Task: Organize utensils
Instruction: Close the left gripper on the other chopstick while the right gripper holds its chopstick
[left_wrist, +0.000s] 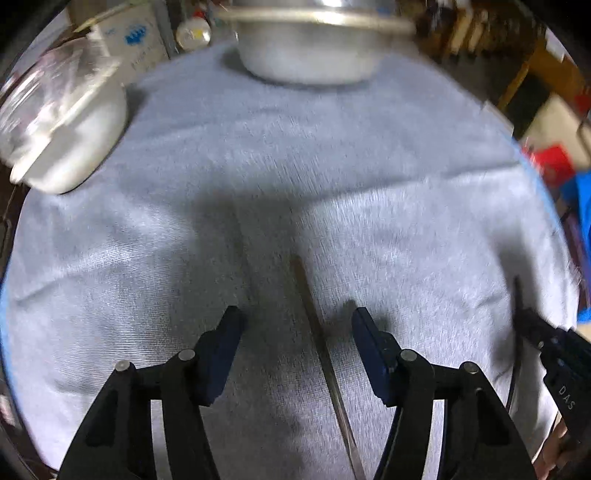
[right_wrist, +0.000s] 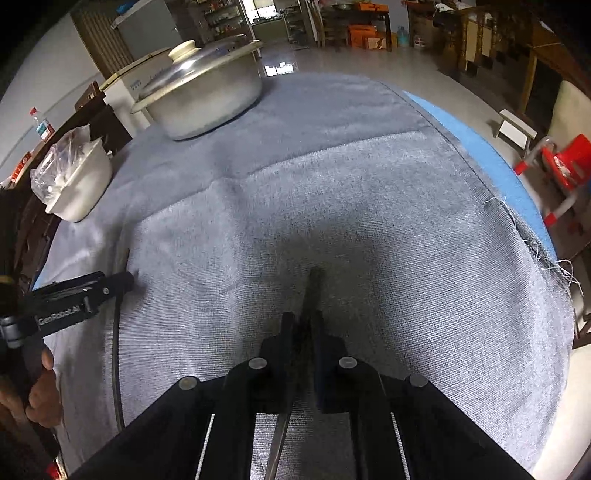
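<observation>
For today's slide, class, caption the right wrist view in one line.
Right tool shut on a slim dark-handled metal utensil above grey cloth, lidded aluminium pot beyond.

The left wrist view was smeared by motion blur. The metal pot (left_wrist: 306, 44) at the top was cut off by the frame edge, its lid out of sight. The plastic bag (left_wrist: 48, 92) in the white dish (left_wrist: 74, 147) was a blur, contents unreadable. The slim utensil (left_wrist: 321, 354) between the left gripper's (left_wrist: 295, 325) fingers ran off the bottom edge, its kind unclear. In the right wrist view, the right gripper's (right_wrist: 303, 325) pads hid most of the dark utensil (right_wrist: 314, 288) they clamped.
</observation>
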